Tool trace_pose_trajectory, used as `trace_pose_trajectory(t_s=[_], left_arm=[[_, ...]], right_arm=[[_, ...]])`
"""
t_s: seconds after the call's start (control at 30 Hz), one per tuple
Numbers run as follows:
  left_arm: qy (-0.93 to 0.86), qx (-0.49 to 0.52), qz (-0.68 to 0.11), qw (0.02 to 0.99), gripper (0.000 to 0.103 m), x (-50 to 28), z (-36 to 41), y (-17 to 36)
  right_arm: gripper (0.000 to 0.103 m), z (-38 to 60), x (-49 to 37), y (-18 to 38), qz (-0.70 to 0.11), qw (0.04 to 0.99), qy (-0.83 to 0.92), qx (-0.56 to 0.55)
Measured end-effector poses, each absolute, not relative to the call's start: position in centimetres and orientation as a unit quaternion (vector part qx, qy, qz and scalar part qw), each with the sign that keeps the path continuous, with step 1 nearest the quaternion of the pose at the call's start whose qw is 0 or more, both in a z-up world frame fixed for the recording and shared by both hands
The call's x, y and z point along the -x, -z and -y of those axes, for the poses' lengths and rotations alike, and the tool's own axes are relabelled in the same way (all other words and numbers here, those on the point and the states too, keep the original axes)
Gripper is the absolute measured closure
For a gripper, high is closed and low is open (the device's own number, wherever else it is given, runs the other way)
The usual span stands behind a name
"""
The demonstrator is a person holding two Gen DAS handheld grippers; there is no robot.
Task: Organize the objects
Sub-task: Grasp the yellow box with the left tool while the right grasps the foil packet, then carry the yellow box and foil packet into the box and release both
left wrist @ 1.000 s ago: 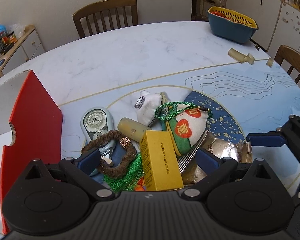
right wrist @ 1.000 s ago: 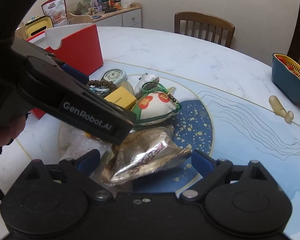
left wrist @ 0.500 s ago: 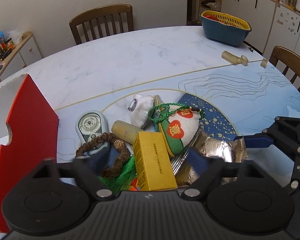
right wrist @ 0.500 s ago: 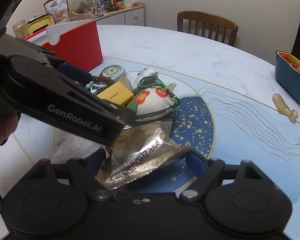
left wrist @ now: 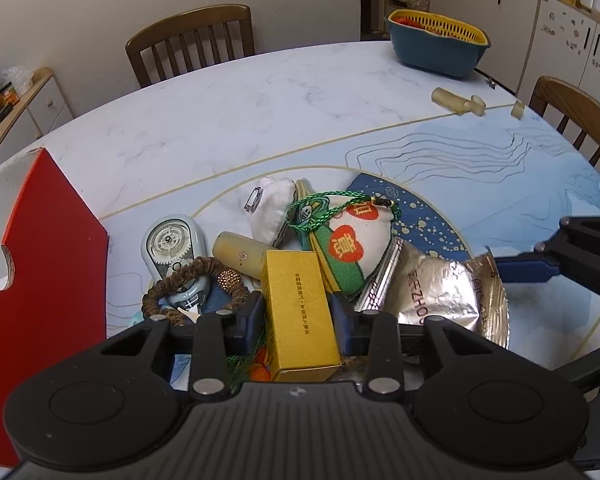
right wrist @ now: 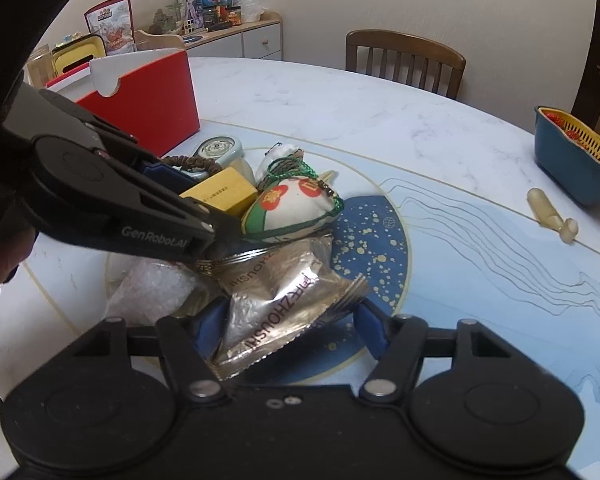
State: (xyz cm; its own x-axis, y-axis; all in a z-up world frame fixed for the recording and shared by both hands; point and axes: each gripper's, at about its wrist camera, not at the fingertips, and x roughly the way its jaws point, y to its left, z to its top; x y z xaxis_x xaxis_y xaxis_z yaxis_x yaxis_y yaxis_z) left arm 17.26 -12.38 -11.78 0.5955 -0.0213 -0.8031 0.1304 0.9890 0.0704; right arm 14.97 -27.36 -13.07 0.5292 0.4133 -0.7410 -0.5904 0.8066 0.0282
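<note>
The left gripper [left wrist: 298, 314] has just closed onto the box [left wrist: 298, 312]. The right gripper [right wrist: 288, 322], half closed, straddles the foil packet [right wrist: 284, 304]. Lifting either could drag neighbours off the pile.

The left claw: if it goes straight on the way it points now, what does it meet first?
The yellow box, which is already between the left claw's pads; beyond it lies the white embroidered pouch.

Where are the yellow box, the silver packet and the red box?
yellow box [left wrist: 298, 312], left wrist view, on its top face.
silver packet [right wrist: 284, 300], right wrist view, on its crinkled middle.
red box [right wrist: 148, 100], right wrist view, on its red side wall.
</note>
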Motion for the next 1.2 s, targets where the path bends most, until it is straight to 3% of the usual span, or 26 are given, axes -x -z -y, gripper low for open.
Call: trace_pose_trajectory(t_s=[0.13,0.67,1.2], left_arm=[[0.047,-0.042,-0.449,0.891,0.073,-17.2,11.6,11.4],[0.069,0.03,-0.443,0.893,0.074,-14.5,7.0,7.6],[0.036,0.055,-0.377,0.924,0.074,-12.3,-3.0,0.4]], right_arm=[[0.04,28.1,-14.4,12.5,-0.391,0.87,-0.281,0.106],[0.043,29.3,-11.4,7.2,-0.373,0.895,-0.243,0.027],[0.043,19.6,-11.7,1.4,-0.327,0.904,-0.273,0.032]])
